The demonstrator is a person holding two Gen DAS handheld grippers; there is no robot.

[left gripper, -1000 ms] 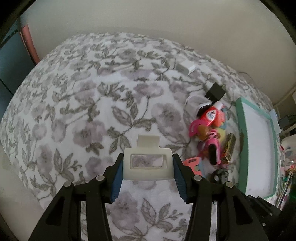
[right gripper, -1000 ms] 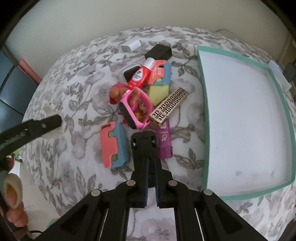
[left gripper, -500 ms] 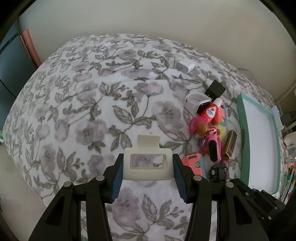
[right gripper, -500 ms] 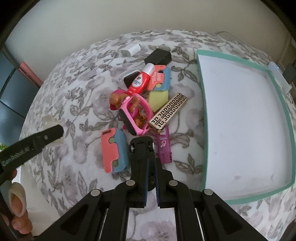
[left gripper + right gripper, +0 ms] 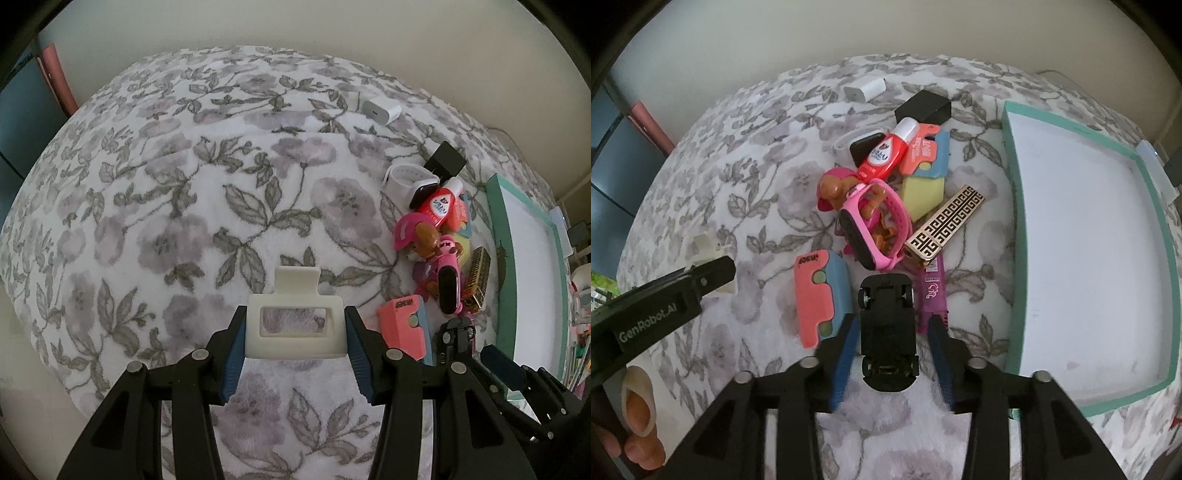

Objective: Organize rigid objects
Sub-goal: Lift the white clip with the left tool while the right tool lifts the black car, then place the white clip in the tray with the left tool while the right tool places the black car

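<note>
Beside toy car (image 5: 888, 325), pink case (image 5: 820, 297), purple comb (image 5: 932, 291)

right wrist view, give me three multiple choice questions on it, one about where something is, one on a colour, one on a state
1. Where does the black toy car lie?
A. inside the tray
B. between the right tool's fingers, on the floral cover
C. on top of the red tube

2. What colour is the rim of the tray?
A. teal
B. orange
C. black

3. How is the toy car lying?
A. on its wheels
B. standing on its nose
C. upside down, underside showing

Answers
1. B: the car sits between the blue pads of the right tool, whose jaws are opening, on the floral cover.
2. A: the tray's raised border is teal around a white floor.
3. C: its wheels and chassis face the camera.
</note>
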